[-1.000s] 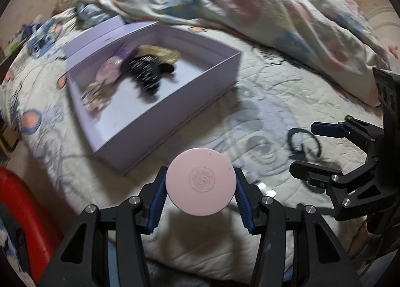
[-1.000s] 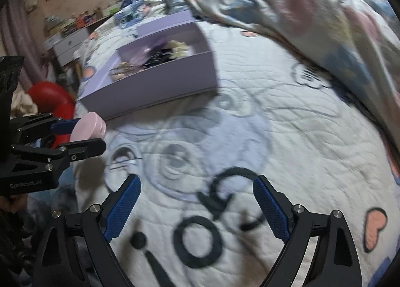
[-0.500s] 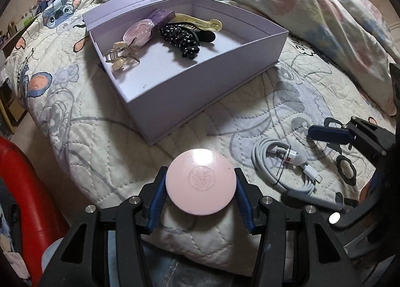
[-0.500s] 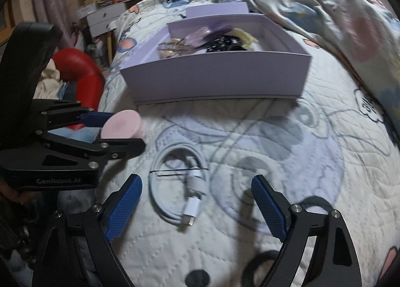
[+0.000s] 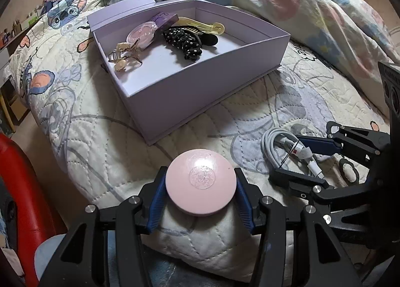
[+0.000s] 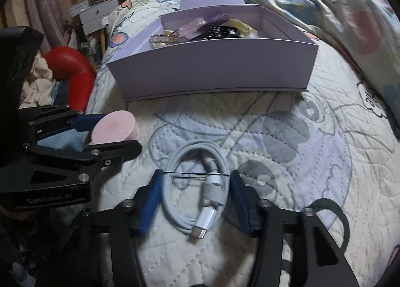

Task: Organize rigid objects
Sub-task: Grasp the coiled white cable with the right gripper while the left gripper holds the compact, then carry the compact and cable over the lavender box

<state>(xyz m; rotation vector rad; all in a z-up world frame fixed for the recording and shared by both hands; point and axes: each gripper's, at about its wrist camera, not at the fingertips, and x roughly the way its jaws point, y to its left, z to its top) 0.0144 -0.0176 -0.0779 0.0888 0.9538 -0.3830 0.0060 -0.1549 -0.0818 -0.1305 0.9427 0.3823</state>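
Left gripper (image 5: 200, 194) clamped on a round pink compact (image 5: 200, 182), held just above the quilt (image 5: 105, 162) at the near edge of the bed; right gripper (image 6: 195, 200) straddling a coiled white cable (image 6: 193, 187) that lies flat on the quilt, jaws closing with the coil between them, blue pads just beside the loops on either side and not clearly pressing yet. Lilac box (image 5: 200, 86) open further up the bed, already holding hair clips (image 5: 125, 55), a dotted black scrunchie (image 5: 186, 41) and a second pink disc (image 5: 142, 34), with bare floor left toward its near wall. Best to finish the squeeze low and square across the coil, catching both sides of the loops and the tied middle rather than the loose plug end (image 6: 203, 224); keep the fingertips clear of the fabric so no quilt gets pinched; lift straight up only once the coil sits firm; hold the compact level and away from the other gripper, since the two stand close.
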